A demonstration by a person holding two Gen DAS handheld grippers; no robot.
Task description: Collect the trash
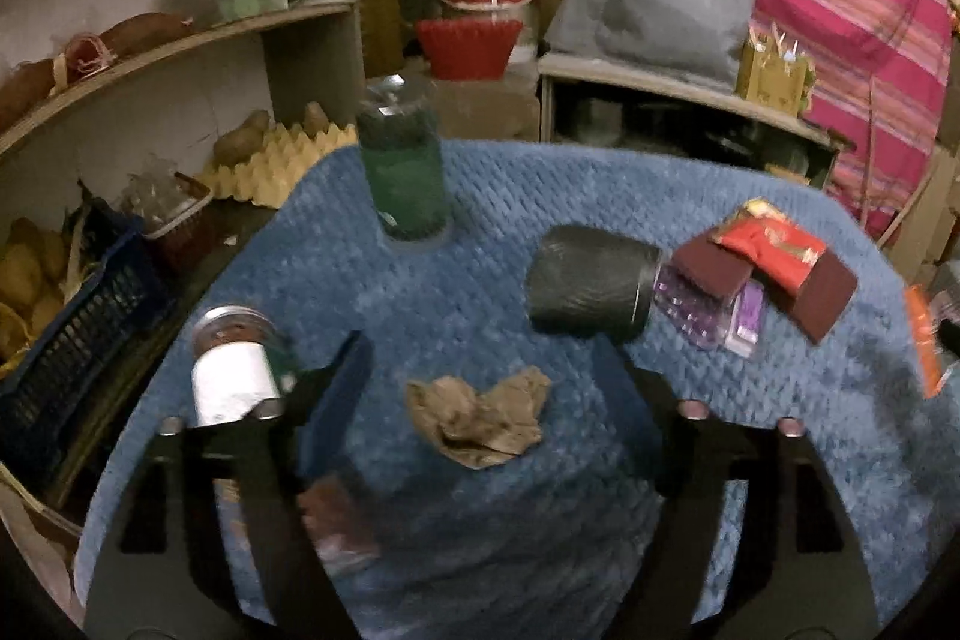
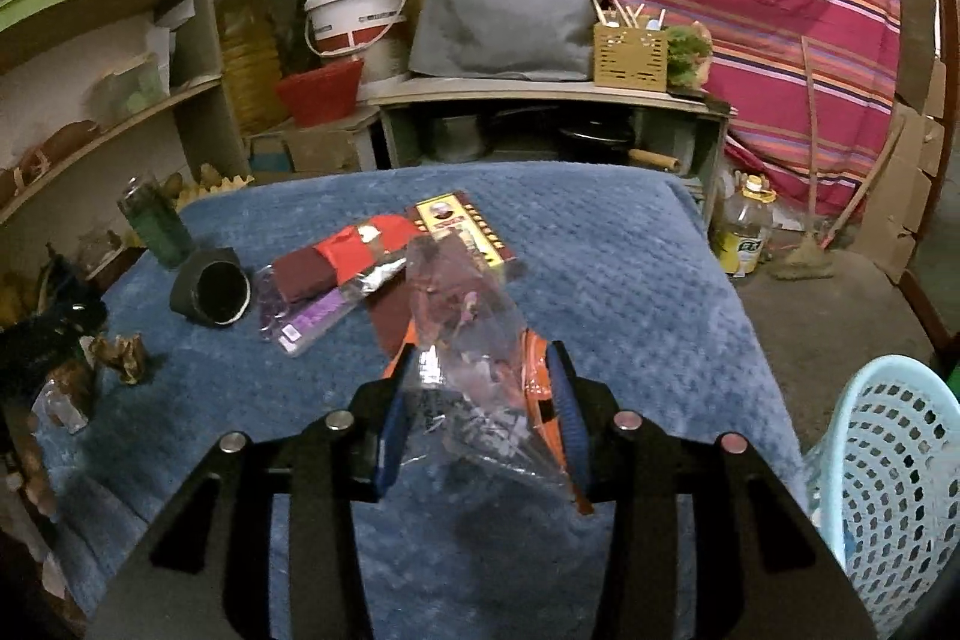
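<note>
A crumpled brown paper scrap [image 1: 480,421] lies on the blue cloth [image 1: 480,250] between the tips of my left gripper [image 1: 486,388], which is open and just above it. My right gripper [image 2: 480,400] is shut on a clear plastic wrapper with orange edges [image 2: 474,340], held above the cloth. The brown scrap also shows at the left in the right wrist view [image 2: 123,358]. A light blue perforated trash basket [image 2: 894,484] stands on the floor at the right of the table.
On the cloth are a green bottle [image 1: 408,172], a black cup on its side [image 1: 591,283], a white-labelled jar [image 1: 237,370], and a pile of red and maroon packets with a purple case [image 1: 756,268]. Shelves with a blue crate [image 1: 78,334] stand at the left.
</note>
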